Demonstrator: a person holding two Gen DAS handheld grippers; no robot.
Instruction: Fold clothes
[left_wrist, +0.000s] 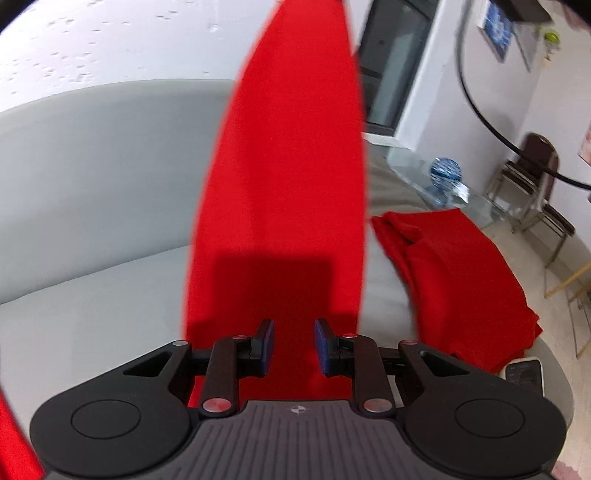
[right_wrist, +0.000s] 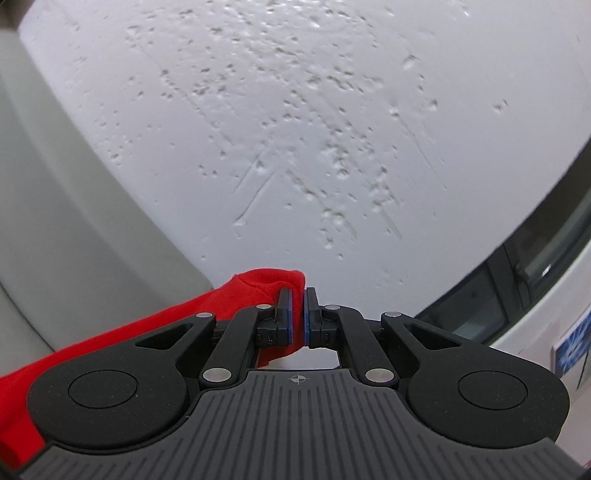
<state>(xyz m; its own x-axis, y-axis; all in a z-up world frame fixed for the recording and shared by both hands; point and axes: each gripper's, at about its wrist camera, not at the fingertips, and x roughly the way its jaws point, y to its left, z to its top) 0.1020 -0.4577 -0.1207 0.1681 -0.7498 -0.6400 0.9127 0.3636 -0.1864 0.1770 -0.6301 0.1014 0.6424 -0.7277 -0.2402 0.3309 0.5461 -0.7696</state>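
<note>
Red garment (left_wrist: 280, 184) hung up to straighten: right hand-held gripper (right_wrist: 298, 317) pinches its corner, left hand-held gripper (left_wrist: 293, 347) part-open, grips nothing; second red piece (left_wrist: 454, 280) on sofa (left_wrist: 92, 221) far right.

A pale grey upholstered sofa (left_wrist: 92, 258) with a smooth seat carries a rumpled red fabric garment (left_wrist: 461, 280) lying on the right part of its seat, draped to the seat's front edge.

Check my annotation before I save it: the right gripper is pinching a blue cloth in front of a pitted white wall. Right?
Only the colour is wrong. The right gripper is pinching a red cloth in front of the pitted white wall, as the right wrist view shows.
</note>
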